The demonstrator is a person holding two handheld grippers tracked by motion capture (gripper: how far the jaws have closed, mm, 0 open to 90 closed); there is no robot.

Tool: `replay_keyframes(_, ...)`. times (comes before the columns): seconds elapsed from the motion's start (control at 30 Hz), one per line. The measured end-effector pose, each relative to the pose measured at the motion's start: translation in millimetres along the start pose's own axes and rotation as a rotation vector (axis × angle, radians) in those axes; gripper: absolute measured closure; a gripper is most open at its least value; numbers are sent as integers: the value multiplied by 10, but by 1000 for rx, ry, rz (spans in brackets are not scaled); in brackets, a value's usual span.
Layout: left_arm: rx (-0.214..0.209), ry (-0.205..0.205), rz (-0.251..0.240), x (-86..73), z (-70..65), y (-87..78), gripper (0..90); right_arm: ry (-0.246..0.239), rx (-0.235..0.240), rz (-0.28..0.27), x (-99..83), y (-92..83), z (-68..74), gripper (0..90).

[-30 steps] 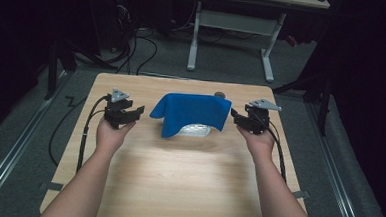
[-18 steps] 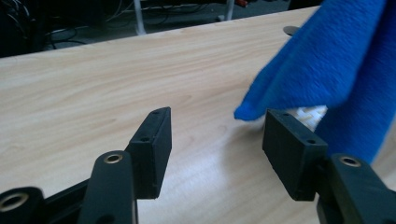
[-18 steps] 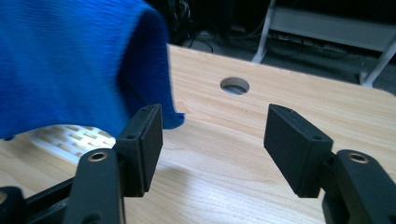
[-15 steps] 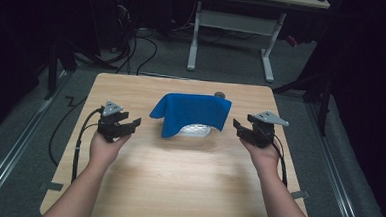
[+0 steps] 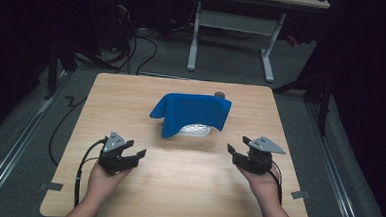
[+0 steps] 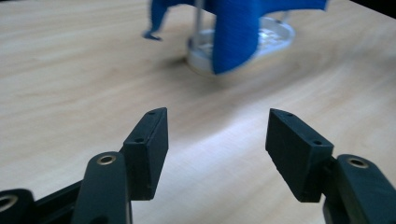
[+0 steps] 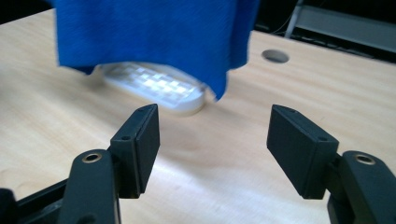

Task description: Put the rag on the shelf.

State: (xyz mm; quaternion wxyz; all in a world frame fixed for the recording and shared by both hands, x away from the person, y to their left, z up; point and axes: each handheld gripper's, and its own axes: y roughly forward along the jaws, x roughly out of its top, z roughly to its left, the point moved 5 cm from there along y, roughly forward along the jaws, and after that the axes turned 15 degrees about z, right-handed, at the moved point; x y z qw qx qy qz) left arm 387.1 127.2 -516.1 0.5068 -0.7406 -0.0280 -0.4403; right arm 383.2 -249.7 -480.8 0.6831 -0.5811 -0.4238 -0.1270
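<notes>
At the middle of the table, a blue cloth hangs draped over a small rack with a pale base, one flap drooping down the near left side, the rest spread like a tent. Thin upright rods show under the fabric in the left gripper view, and the white gridded base peeks out beneath the hem in the right gripper view. Nothing is touching that cloth.

Down at the near side, the left tongs sit well apart from it, jaws spread wide and empty, aimed across the bare wood toward the rack. Over on the other side, the right tongs are likewise spread, gripping nothing, pointed inward toward the cloth's right edge. Both hands rest low, close to the person's edge of the table.

My read: this looks like the ready stance with the cloth as the target, and no grasp begun. Judging by the layout, the next move calls for both tongs to travel forward and inward, each toward a hanging edge or corner. The left flap dangles free and looks the easier pinch; the right hem sits close above the base, so those jaws would need to close on fabric alone, clear of the rods, or the light rack may tip or drag along.
</notes>
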Motion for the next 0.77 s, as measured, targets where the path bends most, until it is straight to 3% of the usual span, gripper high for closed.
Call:
replay_keyframes(0.13,-44,11,30,-155,-277,78,398,10,14,12,-171,-12,139,345)
replay_keyframes(0.23,-57,50,56,-292,-498,147,391,19,27,22,-325,0,266,343)
replay_keyframes(0.33,-105,60,90,-398,-677,188,395,15,21,29,-482,15,369,342)
replay_keyframes(0.4,-114,102,105,-441,-785,204,393,9,37,44,-633,35,459,357)
replay_keyframes(0.47,-104,148,117,-458,-870,230,392,-43,38,89,-698,45,543,344)
replay_keyframes(0.53,-103,175,119,-436,-918,246,388,-99,15,95,-723,61,587,354)
replay_keyframes(0.63,-118,166,101,-393,-916,249,388,-114,23,107,-710,130,606,354)
replay_keyframes(0.77,-113,145,105,-408,-852,248,387,-99,32,111,-716,160,584,358)
